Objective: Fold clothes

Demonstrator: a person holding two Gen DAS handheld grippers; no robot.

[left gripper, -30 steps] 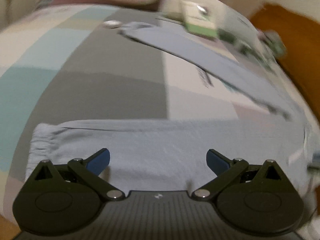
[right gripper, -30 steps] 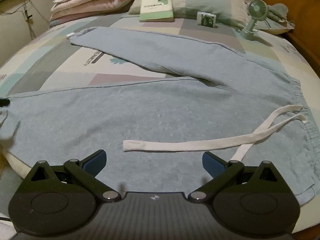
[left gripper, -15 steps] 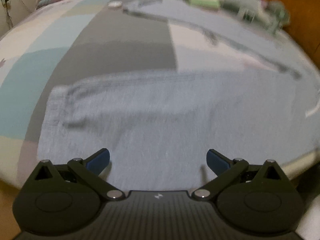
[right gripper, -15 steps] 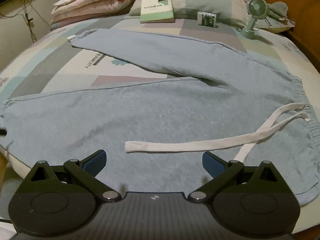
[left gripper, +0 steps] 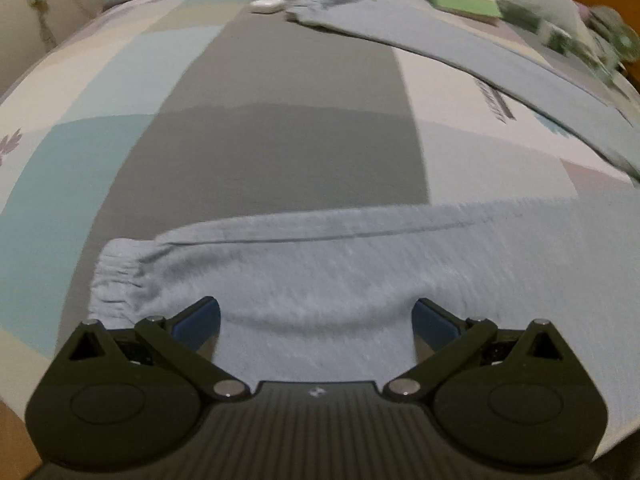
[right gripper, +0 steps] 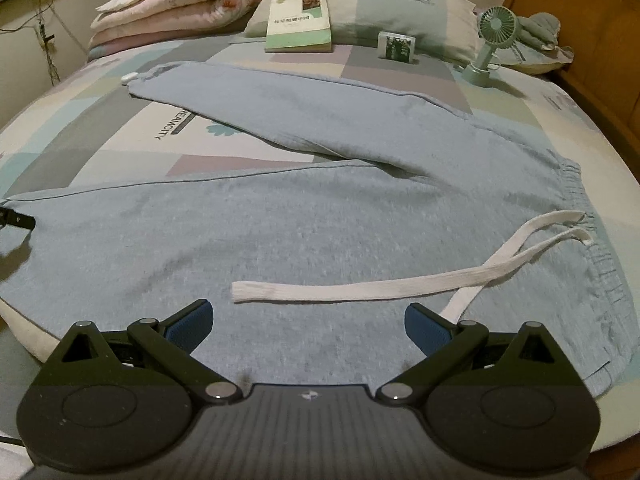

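Note:
Light blue sweatpants (right gripper: 304,224) lie spread flat on the bed, legs apart in a V, waistband at the right with a white drawstring (right gripper: 380,284) trailing across the near leg. In the left wrist view the near leg's elastic cuff (left gripper: 120,280) lies just ahead and left of my left gripper (left gripper: 316,320), which is open over the leg's fabric (left gripper: 320,272). The far leg (left gripper: 460,56) runs along the top right. My right gripper (right gripper: 306,322) is open, low over the near leg, just short of the drawstring's loose end. A bit of the left gripper (right gripper: 16,220) shows at the left edge.
The patchwork bedsheet (left gripper: 280,140) covers the bed. At the head lie a folded pink quilt (right gripper: 180,12), a pillow (right gripper: 400,12) with a book (right gripper: 300,20), a small box (right gripper: 398,46) and a green desk fan (right gripper: 492,40). A small white object (left gripper: 267,5) sits by the far cuff. Wooden headboard (right gripper: 580,20) at right.
The left gripper's view has swung and drawn back toward the near leg's cuff, which now sits lower left. The right gripper has edged closer to the drawstring. Both stay open.

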